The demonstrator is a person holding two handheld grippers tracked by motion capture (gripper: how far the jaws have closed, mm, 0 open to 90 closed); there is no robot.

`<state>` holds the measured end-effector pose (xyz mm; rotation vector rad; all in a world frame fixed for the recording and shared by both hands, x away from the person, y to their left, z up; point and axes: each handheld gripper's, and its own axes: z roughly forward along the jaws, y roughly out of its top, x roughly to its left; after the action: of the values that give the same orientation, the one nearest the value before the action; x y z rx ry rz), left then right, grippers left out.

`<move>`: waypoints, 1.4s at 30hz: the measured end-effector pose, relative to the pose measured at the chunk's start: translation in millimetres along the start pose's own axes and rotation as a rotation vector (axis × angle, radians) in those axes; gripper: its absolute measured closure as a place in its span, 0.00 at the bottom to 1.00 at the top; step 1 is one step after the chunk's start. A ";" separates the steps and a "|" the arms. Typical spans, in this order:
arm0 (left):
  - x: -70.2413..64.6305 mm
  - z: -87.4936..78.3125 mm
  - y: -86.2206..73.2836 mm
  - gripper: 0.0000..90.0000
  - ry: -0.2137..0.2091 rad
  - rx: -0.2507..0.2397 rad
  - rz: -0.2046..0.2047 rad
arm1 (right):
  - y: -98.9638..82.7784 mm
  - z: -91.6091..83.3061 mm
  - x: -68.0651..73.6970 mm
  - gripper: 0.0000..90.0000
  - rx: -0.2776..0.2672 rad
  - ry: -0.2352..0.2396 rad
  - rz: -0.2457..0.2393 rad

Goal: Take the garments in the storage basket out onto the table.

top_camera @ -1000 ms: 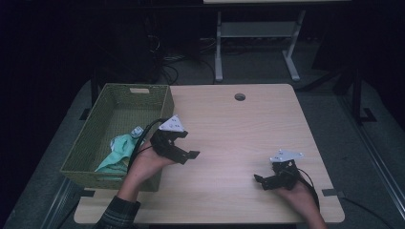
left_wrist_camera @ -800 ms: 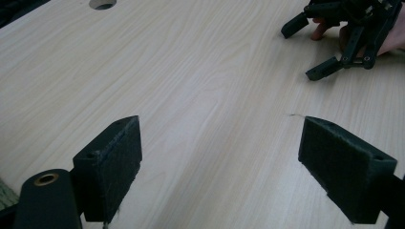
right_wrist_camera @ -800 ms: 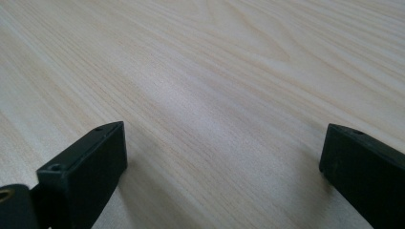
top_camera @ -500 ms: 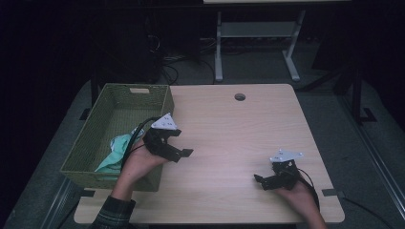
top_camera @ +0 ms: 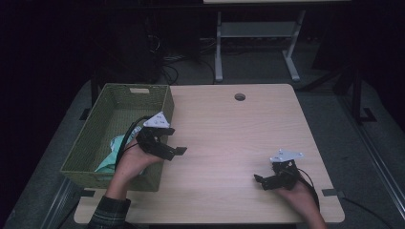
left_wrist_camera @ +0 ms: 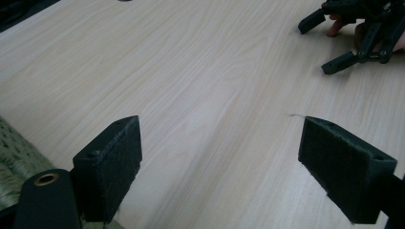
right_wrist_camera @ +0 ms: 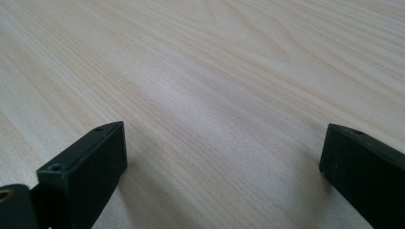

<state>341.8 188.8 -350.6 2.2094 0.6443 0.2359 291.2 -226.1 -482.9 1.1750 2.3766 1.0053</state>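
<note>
One pale green cloth (top_camera: 113,153) lies crumpled inside the basket (top_camera: 95,125). Left gripper (top_camera: 168,145), jaws spread, hovers beside the basket; right gripper (top_camera: 263,180), also spread, sits well apart.

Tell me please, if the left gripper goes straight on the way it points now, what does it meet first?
The left gripper, jaws open, points over bare table toward the right gripper. Nothing lies between them, so it would probably meet that gripper first, though depth is hard to judge.

tabletop (top_camera: 229,138) between the two grippers is wide open wood, only real obstacle is the green basket (top_camera: 162,102) wall along the left edge
</note>
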 end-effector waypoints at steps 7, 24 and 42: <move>5.6 -5.6 -4.1 0.16 0.016 0.000 -0.014 | 0.0 -0.2 0.3 0.02 0.002 -0.001 0.004; 19.9 -21.5 -15.7 0.16 0.068 0.009 -0.045 | 0.0 -0.2 0.6 0.02 0.003 0.001 0.007; 35.9 -43.6 -30.5 0.16 0.129 -0.013 -0.095 | 0.0 -0.2 0.5 0.02 0.004 0.001 0.007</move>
<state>345.1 252.7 -346.3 2.1572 0.8141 0.3343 290.8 -225.8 -482.7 1.1852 2.3776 1.0045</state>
